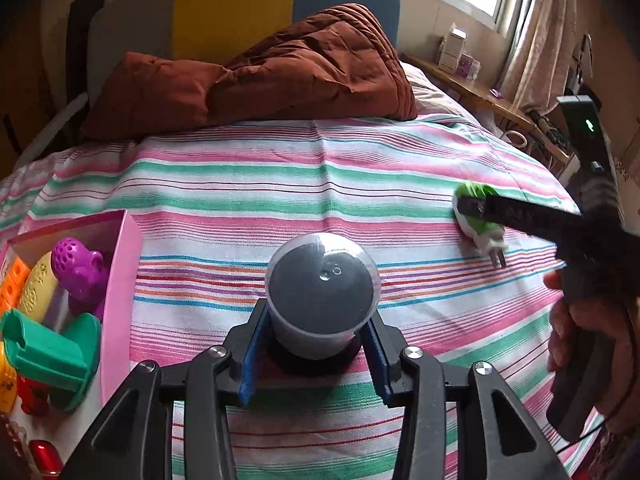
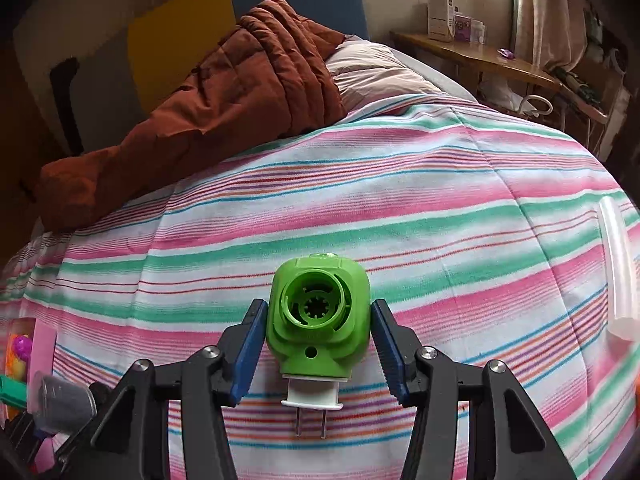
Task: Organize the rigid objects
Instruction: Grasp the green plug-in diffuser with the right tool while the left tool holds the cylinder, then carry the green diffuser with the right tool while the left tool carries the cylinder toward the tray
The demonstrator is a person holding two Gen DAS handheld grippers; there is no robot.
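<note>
— What does the left hand-held gripper (image 1: 316, 350) have?

— A clear plastic cup with a domed lid, filled with something dark grey (image 1: 322, 292). Both blue pads (image 1: 253, 354) press its sides, so it is clamped at a middling width, over the striped bedsheet in pink, green and white (image 1: 280, 184).

— And the right hand-held gripper (image 2: 318, 354)?

— It straddles a bright green plastic plug-in device with a white base and two metal prongs (image 2: 318, 314), which lies on the sheet with its prongs toward the camera. The jaws stand apart: the right pad shows a narrow gap to the green body, and the left pad sits just beside it — whether it touches, I cannot tell. Nothing is gripped. A hand (image 1: 576, 332) holds that gripper's handle.

— Where do sorted things sit?

— In a pink box (image 1: 120, 280) at the bed's left edge, holding a purple perforated toy (image 1: 78, 266), a yellow piece (image 1: 36, 292) and a green plastic piece (image 1: 52, 354).

— Anything else on the bed?

— A rust-brown quilt (image 1: 280, 72) bunched at the far end, and a translucent tube (image 2: 618, 272) lying at the right.
</note>
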